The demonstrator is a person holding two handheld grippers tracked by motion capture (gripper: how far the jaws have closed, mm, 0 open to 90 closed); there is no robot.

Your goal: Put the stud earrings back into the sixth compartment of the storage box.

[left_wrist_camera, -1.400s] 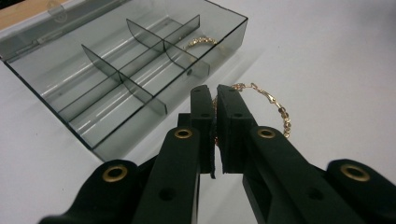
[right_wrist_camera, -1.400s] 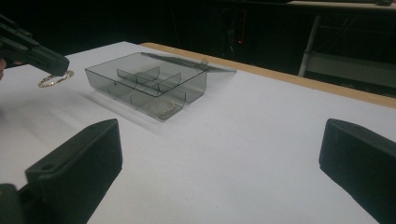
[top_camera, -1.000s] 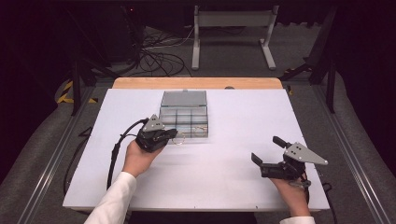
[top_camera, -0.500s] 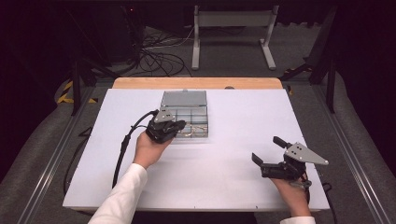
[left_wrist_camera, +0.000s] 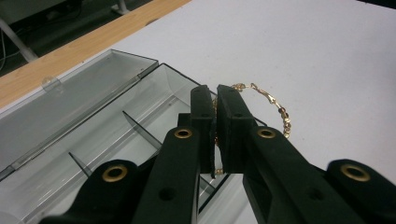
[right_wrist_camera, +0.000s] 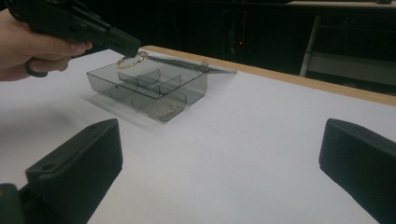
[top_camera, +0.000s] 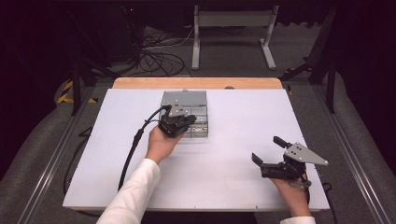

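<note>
The left gripper (left_wrist_camera: 215, 109) has its jaws pressed together on a gold chain bracelet (left_wrist_camera: 275, 108), holding it in the air over the near edge of the clear compartment box (top_camera: 184, 100), whose lid lies open toward the far side of the white table (top_camera: 243, 116). A second gold bracelet (right_wrist_camera: 167, 110) lies in a front compartment of the box. Well apart, at the table's near right, the right gripper (top_camera: 270, 157) rests low with its jaws spread wide, nothing between them.
</note>
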